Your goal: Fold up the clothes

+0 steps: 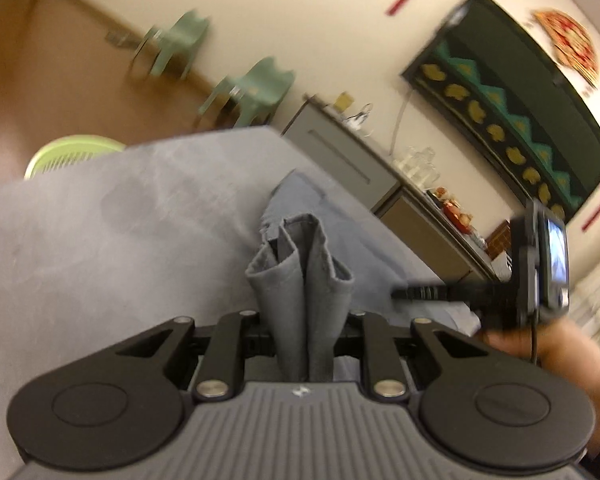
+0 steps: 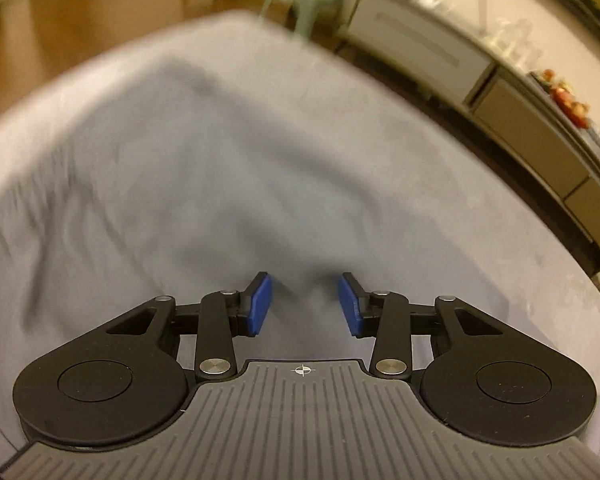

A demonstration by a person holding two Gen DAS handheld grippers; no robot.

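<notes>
My left gripper (image 1: pixel 305 328) is shut on a bunched fold of a grey-blue garment (image 1: pixel 300 276), which sticks up between the fingers and hides the pads. The rest of that garment (image 1: pixel 324 216) trails away over the right edge of the grey-covered table (image 1: pixel 120 220). At the right of the left wrist view a hand (image 1: pixel 556 348) holds the other gripper with its small screen. My right gripper (image 2: pixel 305 305) is open above the bare grey cover (image 2: pixel 240 152), blue pads (image 2: pixel 260 304) apart with nothing between them. No garment shows in the right wrist view.
A green laundry basket (image 1: pixel 72 152) sits past the table's far left edge. Two green chairs (image 1: pixel 256 88) stand on the wooden floor. A long grey sideboard (image 1: pixel 364 164) with glassware runs along the wall at the right, under a dark framed panel (image 1: pixel 512 108).
</notes>
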